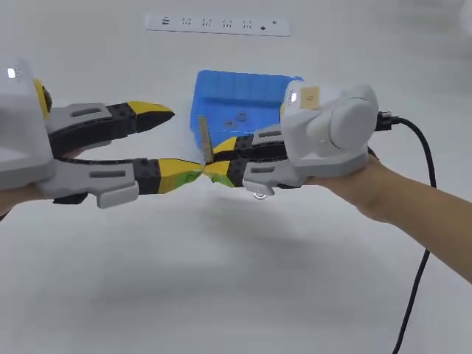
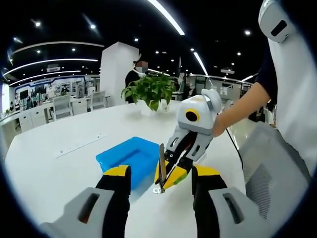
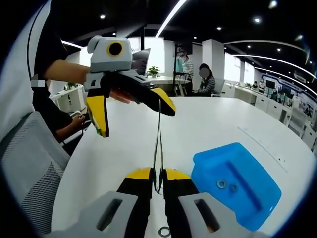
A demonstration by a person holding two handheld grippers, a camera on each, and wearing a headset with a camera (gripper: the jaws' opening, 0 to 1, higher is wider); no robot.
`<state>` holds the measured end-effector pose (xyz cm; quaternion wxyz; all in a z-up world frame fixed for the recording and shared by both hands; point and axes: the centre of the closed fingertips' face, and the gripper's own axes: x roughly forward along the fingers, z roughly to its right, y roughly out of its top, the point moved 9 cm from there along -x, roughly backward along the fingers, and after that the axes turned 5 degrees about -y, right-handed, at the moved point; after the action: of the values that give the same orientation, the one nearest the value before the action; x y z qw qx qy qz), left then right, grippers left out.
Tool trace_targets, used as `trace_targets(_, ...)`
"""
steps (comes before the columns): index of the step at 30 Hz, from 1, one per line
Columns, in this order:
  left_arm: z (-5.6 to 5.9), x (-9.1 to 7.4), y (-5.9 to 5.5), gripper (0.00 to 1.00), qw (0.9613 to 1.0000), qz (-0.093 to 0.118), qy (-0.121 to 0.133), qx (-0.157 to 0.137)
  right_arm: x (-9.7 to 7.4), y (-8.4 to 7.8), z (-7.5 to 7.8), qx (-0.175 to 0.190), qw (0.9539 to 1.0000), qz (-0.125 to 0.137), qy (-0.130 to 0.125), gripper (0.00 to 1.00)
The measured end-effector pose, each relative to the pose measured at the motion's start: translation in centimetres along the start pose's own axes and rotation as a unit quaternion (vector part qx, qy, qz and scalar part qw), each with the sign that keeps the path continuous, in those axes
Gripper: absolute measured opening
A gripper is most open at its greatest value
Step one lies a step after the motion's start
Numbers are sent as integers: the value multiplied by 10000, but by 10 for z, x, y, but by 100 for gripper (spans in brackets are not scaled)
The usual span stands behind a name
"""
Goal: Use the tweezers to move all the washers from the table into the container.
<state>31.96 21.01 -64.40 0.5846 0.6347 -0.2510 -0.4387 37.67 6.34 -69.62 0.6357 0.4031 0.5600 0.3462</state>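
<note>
My right gripper (image 1: 215, 158) is shut on the handle end of thin metal tweezers (image 1: 203, 141), held a little above the white table. From the right gripper view the tweezers (image 3: 158, 134) run straight out from my right gripper (image 3: 158, 174) toward the left one. My left gripper (image 1: 184, 144) faces it from the left, open, and the tweezers (image 2: 161, 166) stand between its jaws. I cannot tell whether they touch. The blue container (image 1: 247, 88) lies just behind, holding two washers (image 3: 221, 184). One washer (image 1: 259, 195) lies on the table under my right gripper.
A white power strip (image 1: 217, 24) lies at the far edge of the table. A black cable (image 1: 422, 221) trails from my right gripper off the right front. Open white tabletop (image 1: 221, 280) spreads in front. A grey chair (image 3: 29, 163) stands beside the table.
</note>
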Motion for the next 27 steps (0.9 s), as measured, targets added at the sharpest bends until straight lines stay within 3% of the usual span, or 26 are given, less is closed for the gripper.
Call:
trace_targets(9, -2, -21, -5, 68, 9998, 1, 217, 0, -17, 14, 8, 57, 9996, 236, -176, 8)
trace_targets(13, 0, -28, -10, 74, 9993, 60, 326, -152, -25, 22, 15, 62, 9989, 368, -291, 8)
trace_targets(18, 2, -36, -12, 88, 9967, 288, 638, -414, -32, 32, 26, -17, 9979, 458, -450, 9)
trace_targets(23, 6, -41, -14, 92, 9941, 367, 906, -469, -35, 40, 42, -82, 9967, 543, -590, 9)
trace_targets(27, 7, -43, -16, 99, 9903, 496, 1102, -693, -31, 40, 59, -52, 9963, 583, -633, 9)
